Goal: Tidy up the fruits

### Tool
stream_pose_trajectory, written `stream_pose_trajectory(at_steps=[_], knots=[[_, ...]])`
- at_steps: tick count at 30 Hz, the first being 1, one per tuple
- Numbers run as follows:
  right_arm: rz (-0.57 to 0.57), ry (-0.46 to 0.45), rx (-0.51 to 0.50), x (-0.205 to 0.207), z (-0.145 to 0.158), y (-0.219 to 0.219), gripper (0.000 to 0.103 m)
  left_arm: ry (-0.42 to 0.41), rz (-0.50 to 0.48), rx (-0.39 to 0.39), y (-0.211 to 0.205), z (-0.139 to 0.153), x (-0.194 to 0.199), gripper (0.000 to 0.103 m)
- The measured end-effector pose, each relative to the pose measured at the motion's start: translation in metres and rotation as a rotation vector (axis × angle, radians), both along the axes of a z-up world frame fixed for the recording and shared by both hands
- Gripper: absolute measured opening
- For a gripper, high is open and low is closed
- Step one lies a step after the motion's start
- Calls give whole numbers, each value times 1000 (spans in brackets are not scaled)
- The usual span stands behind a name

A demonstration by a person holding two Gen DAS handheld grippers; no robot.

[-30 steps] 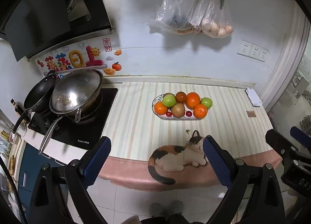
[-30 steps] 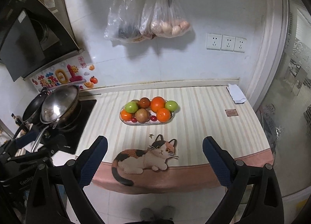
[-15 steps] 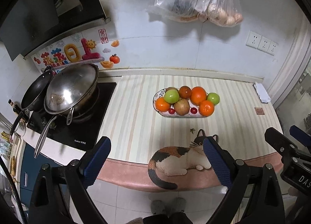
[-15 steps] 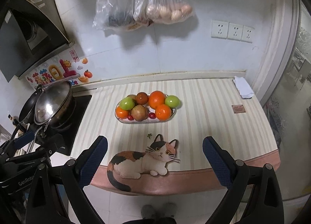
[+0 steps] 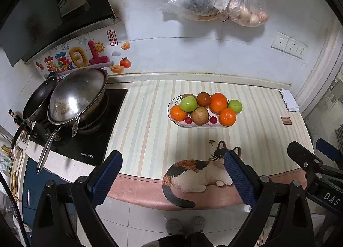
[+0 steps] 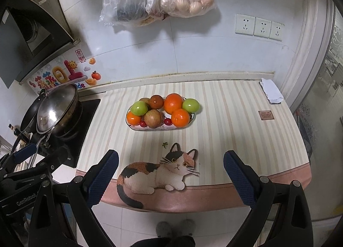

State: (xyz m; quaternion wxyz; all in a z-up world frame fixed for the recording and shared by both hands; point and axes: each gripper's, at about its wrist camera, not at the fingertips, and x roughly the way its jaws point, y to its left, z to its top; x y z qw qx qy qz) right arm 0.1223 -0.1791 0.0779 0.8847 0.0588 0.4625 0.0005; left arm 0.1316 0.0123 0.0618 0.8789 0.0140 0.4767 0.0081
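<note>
An oval white plate [image 5: 202, 125] [image 6: 137, 128] sits mid-counter on a striped mat. It holds oranges [image 5: 218, 102] [image 6: 173, 103], green apples [image 5: 188, 103] [image 6: 139, 108], a brown kiwi-like fruit [image 5: 199, 115] [image 6: 152, 118] and small red cherries [image 5: 188, 120]. My left gripper [image 5: 172, 162] is open and empty, held off the counter's front edge. My right gripper [image 6: 170, 161] is open and empty, also in front of the counter, to the right of the left one.
A stove [image 5: 85, 139] with a steel wok [image 5: 77, 96] and a black pan [image 5: 36, 101] is at the left. Plastic bags [image 6: 158, 0] hang on the wall above. A folded cloth [image 6: 271, 93] lies at the back right. A cat picture [image 6: 158, 171] is on the mat's front.
Both grippers have moved forward and lower toward the counter; the plate of fruit looks larger and nearer. Both stay open and empty.
</note>
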Motion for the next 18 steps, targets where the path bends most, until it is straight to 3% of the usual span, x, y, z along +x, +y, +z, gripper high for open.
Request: stream_pose_trajectory(at_steps=[18], knots=[[1, -2, -2, -4, 0, 3, 100, -2, 1, -3, 0, 4, -5, 97]])
